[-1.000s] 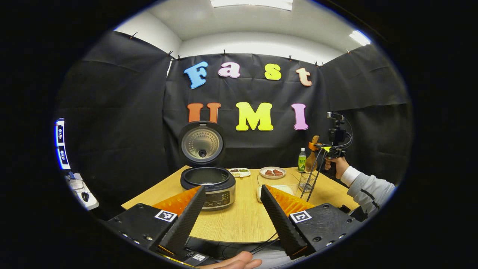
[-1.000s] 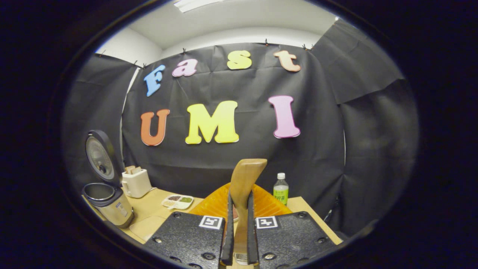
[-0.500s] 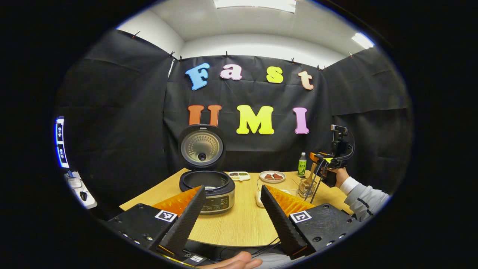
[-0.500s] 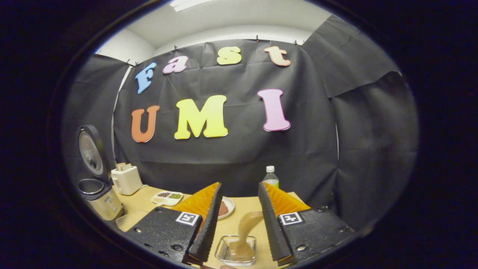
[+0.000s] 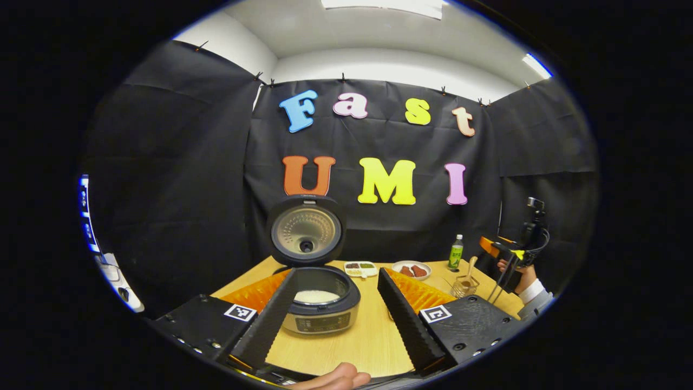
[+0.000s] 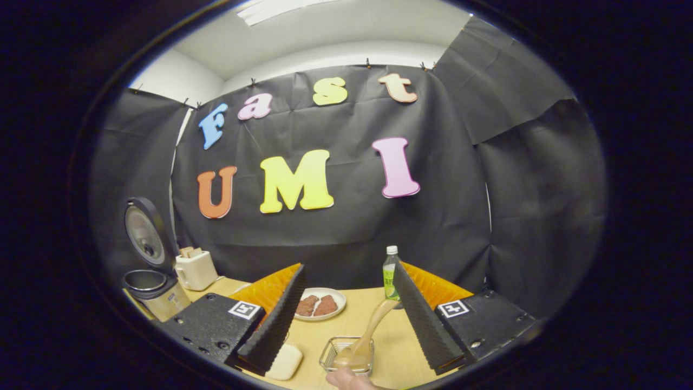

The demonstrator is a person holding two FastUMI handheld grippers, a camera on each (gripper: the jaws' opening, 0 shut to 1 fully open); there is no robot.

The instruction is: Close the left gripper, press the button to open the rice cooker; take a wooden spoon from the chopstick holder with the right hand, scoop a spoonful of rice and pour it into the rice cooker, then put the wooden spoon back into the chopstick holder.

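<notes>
The rice cooker (image 5: 320, 310) stands open on the wooden table (image 5: 373, 338), its lid (image 5: 306, 231) upright and white rice (image 5: 316, 296) in the pot. My left gripper (image 5: 337, 276) is open just in front of it, holding nothing. At the right, the wooden spoon (image 5: 470, 268) stands in the clear chopstick holder (image 5: 465, 285), with my right gripper (image 5: 502, 253) beside it in a hand. In the right gripper view, my right gripper (image 6: 349, 268) is open above the holder (image 6: 346, 355). The spoon (image 6: 373, 325) leans free between the fingers. The cooker (image 6: 151, 281) stands far left.
A plate of brown pieces (image 6: 319, 304), a green bottle (image 6: 390, 270) and a white toaster-like box (image 6: 195, 268) stand toward the back. A white rounded object (image 6: 284, 362) lies left of the holder. A small divided tray (image 5: 361, 266) sits behind the cooker.
The right gripper lowered the spoon into the holder, opened and let it go, then drew back a little. The left gripper shifted so the cooker's rice now shows.
</notes>
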